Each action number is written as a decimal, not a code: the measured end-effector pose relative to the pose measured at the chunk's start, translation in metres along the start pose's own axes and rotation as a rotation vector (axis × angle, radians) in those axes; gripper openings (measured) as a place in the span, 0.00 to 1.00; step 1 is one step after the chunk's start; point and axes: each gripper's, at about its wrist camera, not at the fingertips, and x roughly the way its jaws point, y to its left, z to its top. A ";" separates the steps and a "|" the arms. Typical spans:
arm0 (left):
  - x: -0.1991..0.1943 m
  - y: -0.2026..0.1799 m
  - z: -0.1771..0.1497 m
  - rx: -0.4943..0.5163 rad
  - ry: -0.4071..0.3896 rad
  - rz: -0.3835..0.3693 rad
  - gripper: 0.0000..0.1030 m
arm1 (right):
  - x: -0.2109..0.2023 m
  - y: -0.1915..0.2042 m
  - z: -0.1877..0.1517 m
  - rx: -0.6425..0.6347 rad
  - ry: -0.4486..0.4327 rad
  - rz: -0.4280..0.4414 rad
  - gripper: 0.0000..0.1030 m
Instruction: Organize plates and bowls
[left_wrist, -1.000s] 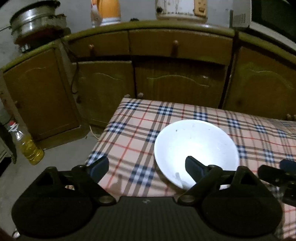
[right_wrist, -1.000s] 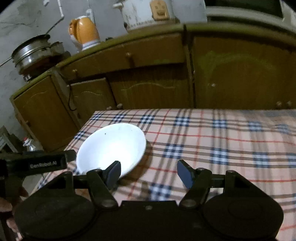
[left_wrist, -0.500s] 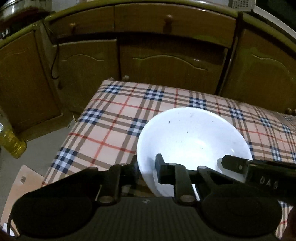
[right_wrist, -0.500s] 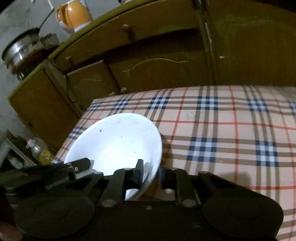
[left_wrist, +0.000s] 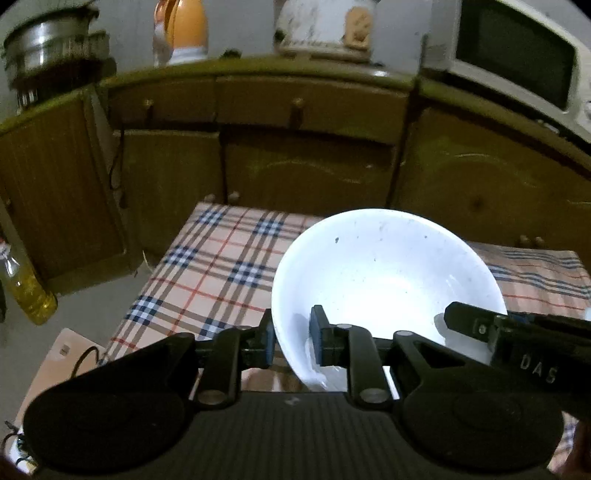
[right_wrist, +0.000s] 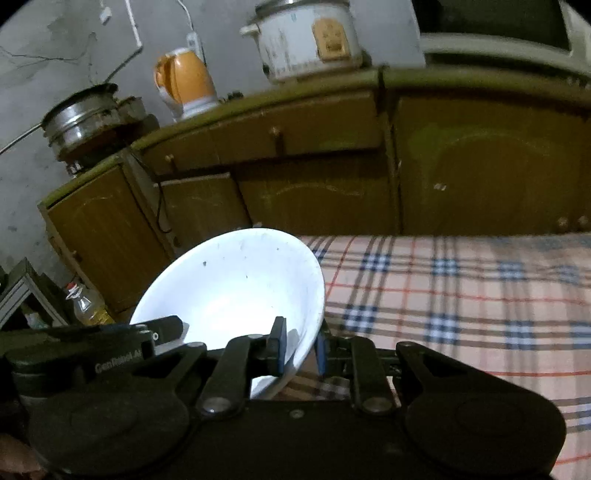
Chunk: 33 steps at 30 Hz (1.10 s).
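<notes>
A white bowl (left_wrist: 388, 280) hangs tilted above the plaid tablecloth (left_wrist: 221, 273), held from two sides. My left gripper (left_wrist: 291, 341) is shut on the bowl's near-left rim, one pad inside and one outside. In the right wrist view the same white bowl (right_wrist: 236, 291) sits left of centre, and my right gripper (right_wrist: 301, 349) is shut on its right rim. The other gripper's finger shows across the bowl in each view.
Brown cabinets (left_wrist: 303, 173) stand behind the table, bearing a metal pot (right_wrist: 81, 118), an orange kettle (right_wrist: 184, 85), a rice cooker (right_wrist: 306, 37) and a microwave (left_wrist: 517, 62). An oil bottle (left_wrist: 26, 288) stands on the floor at left. Plaid tablecloth (right_wrist: 461, 295) stretches right of the bowl.
Both grippers went from open to shut on the bowl's rim, one on each side. The bowl has since risen off the tablecloth and tilted.
</notes>
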 end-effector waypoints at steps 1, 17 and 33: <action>-0.010 -0.006 -0.001 0.005 -0.008 -0.001 0.21 | -0.013 -0.002 -0.001 0.004 -0.009 -0.003 0.21; -0.113 -0.092 -0.058 0.065 -0.067 -0.117 0.23 | -0.186 -0.041 -0.054 0.012 -0.122 -0.111 0.21; -0.141 -0.158 -0.111 0.155 -0.043 -0.222 0.24 | -0.263 -0.101 -0.115 0.113 -0.158 -0.217 0.21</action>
